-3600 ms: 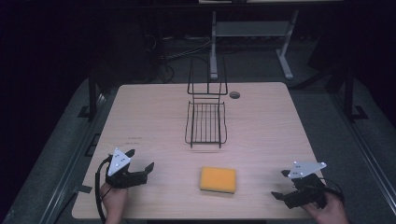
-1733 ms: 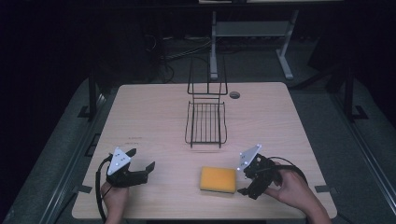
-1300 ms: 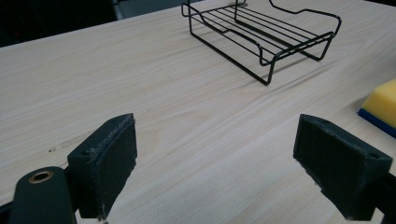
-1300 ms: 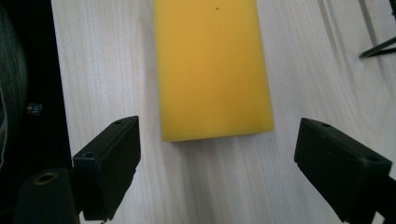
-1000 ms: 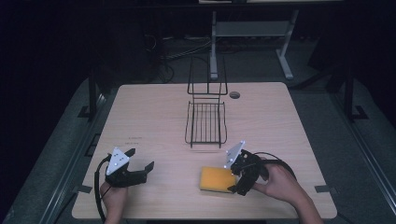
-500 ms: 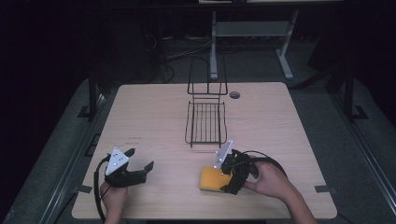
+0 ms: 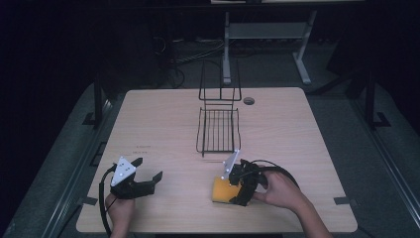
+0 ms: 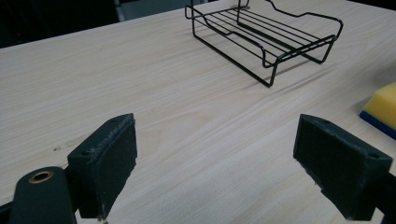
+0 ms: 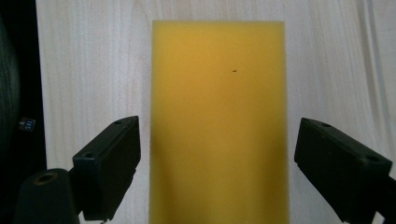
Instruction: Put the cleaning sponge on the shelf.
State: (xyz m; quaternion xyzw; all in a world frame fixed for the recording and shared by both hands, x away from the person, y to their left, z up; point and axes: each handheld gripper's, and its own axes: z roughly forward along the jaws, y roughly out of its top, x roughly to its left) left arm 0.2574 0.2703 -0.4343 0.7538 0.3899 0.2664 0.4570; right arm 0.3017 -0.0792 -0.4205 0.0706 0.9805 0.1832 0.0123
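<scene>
**Yellow sponge between your right claw's spread jaws**

Yellow foam fills the gap ahead of your right claw (image 9: 217, 172): the sponge (image 9: 218, 121) lies flat on the pale wood counter (image 9: 93, 60), lengthwise between the two black jaws, with a strip of bare wood on either side. Both jaws stand wide apart and neither pad touches the foam, so that claw is released and straddling, not gripping. From the high view your right claw (image 7: 236, 186) covers the sponge's (image 7: 221, 189) near-right end, tilted down onto it, and the sponge pokes out to its left.

Your left claw (image 7: 147, 174) sits well apart to the left of the sponge, low over the counter (image 7: 163, 129), its jaws also spread and holding nothing. Looking along those jaws, bare wood lies between the pads (image 8: 105, 163), a yellow corner of the sponge (image 8: 383, 105) with a blue underside shows off to the right, and the black wire rack (image 8: 266, 35) stands farther ahead, beyond both claws.
</scene>
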